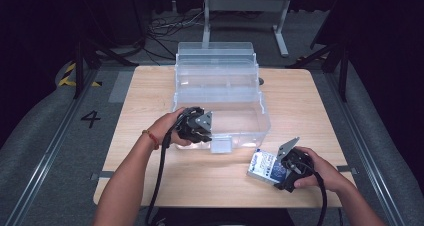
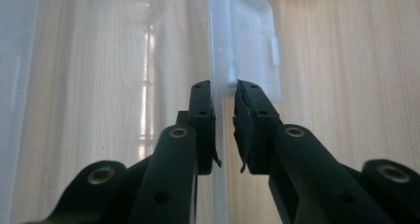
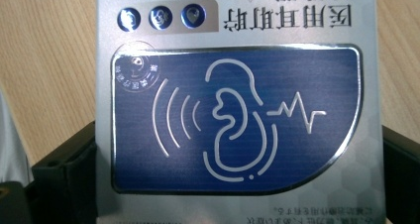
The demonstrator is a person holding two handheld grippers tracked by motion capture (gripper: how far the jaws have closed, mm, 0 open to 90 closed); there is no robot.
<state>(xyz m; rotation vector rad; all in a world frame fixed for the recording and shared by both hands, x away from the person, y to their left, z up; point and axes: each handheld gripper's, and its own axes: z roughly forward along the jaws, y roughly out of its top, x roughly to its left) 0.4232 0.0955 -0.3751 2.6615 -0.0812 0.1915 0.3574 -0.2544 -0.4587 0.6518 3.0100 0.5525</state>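
A clear plastic storage box [image 1: 265, 117] stands open on the wooden table [image 1: 300, 101], its lid tipped back. My left gripper [image 1: 200, 131] sits at the box's front wall. In the left gripper view its jaws [image 2: 224, 92] stand on either side of the thin rim, next to the white latch [image 2: 255, 45], and pinch it. My right gripper [image 1: 285, 166] rests near the table's front right, shut on a flat silver carton [image 1: 267, 167] with a blue ear-and-sound-wave panel [image 3: 237, 115]. Black fingers [image 3: 64, 174] flank the carton's sides.
Bare wood lies left of the box and between the two hands. Beyond the table's far edge stand a metal frame [image 1: 245, 6] and loose cables on the floor. The number 4 [image 1: 90, 118] is marked on the floor at left.
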